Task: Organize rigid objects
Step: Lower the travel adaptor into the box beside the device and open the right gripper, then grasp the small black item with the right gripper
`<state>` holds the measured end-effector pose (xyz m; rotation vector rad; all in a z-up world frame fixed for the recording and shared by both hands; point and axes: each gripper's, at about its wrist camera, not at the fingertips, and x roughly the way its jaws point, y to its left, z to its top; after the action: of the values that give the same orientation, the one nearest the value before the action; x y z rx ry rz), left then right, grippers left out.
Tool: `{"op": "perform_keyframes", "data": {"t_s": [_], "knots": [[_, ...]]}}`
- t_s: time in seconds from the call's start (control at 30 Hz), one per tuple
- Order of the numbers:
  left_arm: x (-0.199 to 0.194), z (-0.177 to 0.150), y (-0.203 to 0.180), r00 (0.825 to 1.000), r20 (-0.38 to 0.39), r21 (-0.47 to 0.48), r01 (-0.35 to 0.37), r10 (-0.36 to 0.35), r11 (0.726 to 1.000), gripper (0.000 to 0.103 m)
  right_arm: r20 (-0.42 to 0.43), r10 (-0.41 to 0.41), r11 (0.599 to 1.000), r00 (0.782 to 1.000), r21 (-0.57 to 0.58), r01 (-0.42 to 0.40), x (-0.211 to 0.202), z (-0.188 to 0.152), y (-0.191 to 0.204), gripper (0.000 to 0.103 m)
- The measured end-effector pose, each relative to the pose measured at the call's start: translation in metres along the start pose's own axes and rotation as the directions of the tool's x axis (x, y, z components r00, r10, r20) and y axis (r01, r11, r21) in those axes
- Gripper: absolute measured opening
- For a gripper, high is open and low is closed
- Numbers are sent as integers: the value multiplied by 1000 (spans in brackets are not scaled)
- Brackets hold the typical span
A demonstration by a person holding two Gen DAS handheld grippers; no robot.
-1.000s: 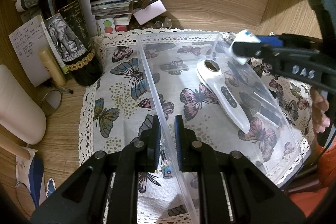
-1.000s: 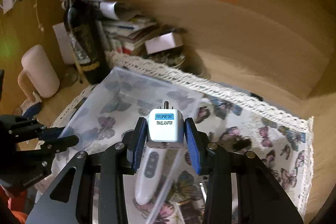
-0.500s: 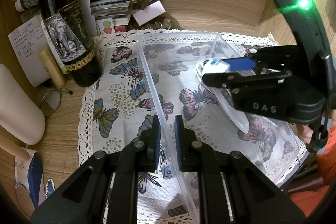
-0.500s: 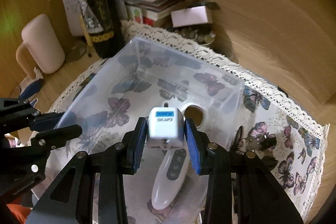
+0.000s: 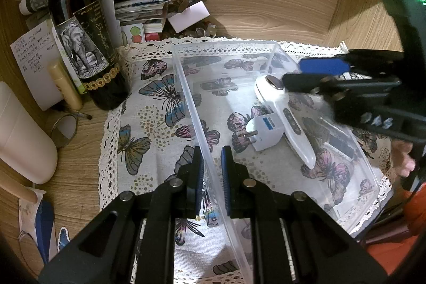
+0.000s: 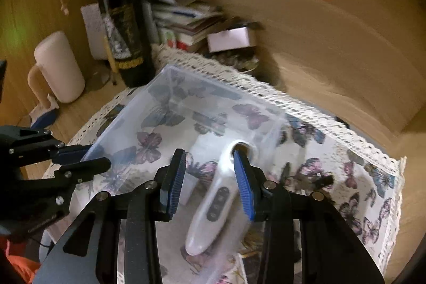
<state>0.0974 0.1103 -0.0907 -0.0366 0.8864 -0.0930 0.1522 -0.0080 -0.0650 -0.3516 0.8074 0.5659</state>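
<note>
A clear plastic bin (image 5: 223, 43) stands on a butterfly cloth (image 5: 149, 124). My left gripper (image 5: 213, 151) is shut on the bin's near left wall. Inside lie a white travel adaptor (image 5: 266, 128) on its side and a long white handheld device (image 5: 290, 119) with buttons, touching each other. My right gripper (image 6: 209, 159) hovers open above the bin with nothing between its blue pads; below it are the device (image 6: 215, 201) and, blurred, the adaptor (image 6: 192, 186). From the left wrist view the right gripper (image 5: 295, 72) hangs over the device's head.
A dark wine bottle (image 5: 87, 44) stands just left of the cloth, with a cream mug (image 5: 21, 135) further left. Stacked papers and books (image 5: 138, 9) fill the back by the wooden wall. Dark slim items (image 5: 338, 137) lie along the bin's right side.
The right gripper came down over the bin, let go of the travel adaptor and now stands open and pulled back. The adaptor lies in the bin beside the white device. The left gripper stayed put.
</note>
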Motion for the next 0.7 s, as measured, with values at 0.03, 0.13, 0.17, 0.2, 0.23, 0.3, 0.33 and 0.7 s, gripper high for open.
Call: {"op": "perform_keyframes", "data": {"t_s": [0.03, 0.13, 0.17, 0.2, 0.23, 0.3, 0.33, 0.7], "knots": [[0, 0, 0, 1000, 0, 0, 0, 0, 1000, 13, 9, -10, 1000, 1000, 10, 10, -4, -1, -4, 37], [0, 0, 0, 1000, 0, 0, 0, 0, 1000, 13, 35, -54, 997, 998, 50, 52, -19, -5, -21, 38], [0, 0, 0, 1000, 0, 1, 0, 0, 1000, 13, 40, -68, 996, 997, 65, 65, -24, -8, -27, 39], [0, 0, 0, 1000, 1, 1, 0, 0, 1000, 13, 43, -87, 993, 995, 87, 83, -29, -11, -35, 39], [0, 0, 0, 1000, 1, 1, 1, -1, 1000, 13, 42, -96, 991, 995, 97, 91, -31, -13, -40, 39], [0, 0, 0, 1000, 1, 1, 1, -1, 1000, 13, 32, -118, 985, 992, 131, 113, -36, -21, -53, 40], [0, 0, 0, 1000, 1, 1, 0, 0, 1000, 13, 26, -127, 982, 992, 141, 122, -37, -25, -57, 40], [0, 0, 0, 1000, 1, 4, -3, 3, 1000, 13, -97, -152, 957, 984, 235, 171, -13, -72, -94, 40]]}}
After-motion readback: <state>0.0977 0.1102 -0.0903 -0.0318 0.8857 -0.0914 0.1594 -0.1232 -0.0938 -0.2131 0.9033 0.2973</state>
